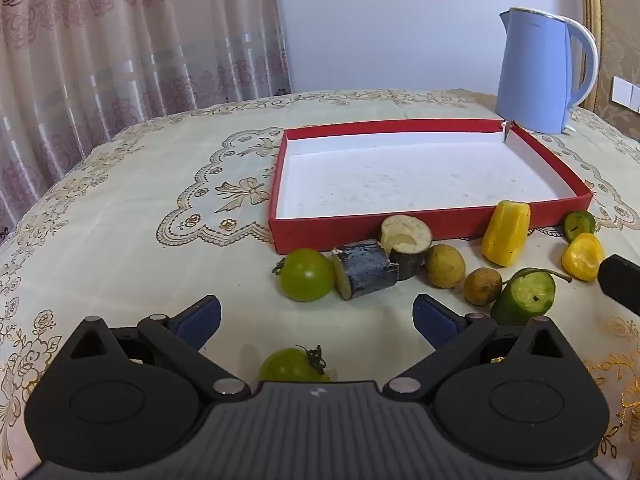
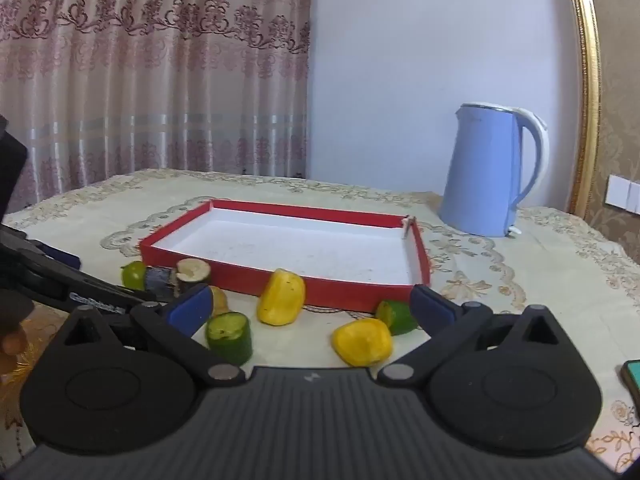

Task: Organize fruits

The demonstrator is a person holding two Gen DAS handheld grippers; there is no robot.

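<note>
1. Left tongs and right tongs both spread, empty.
2. Fruits crowd the surface beside the empty red tray.
3. Risk: round tomato may roll, neighbours get knocked.

kettle blue (upright) | curtain patterned | tablecloth embroidered | phone at edge

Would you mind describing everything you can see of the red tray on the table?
The red tray is a shallow rectangular box, apparently cardboard, with red outer walls and rim and a white, faintly speckled inside. It lies flat and open on the patterned tablecloth, empty. Its far right corner is split, with a torn flap sticking up. The blue kettle stands just behind that corner. Fruit pieces line its near wall; a yellow piece seems to stand right against it, though contact is unclear.
</note>
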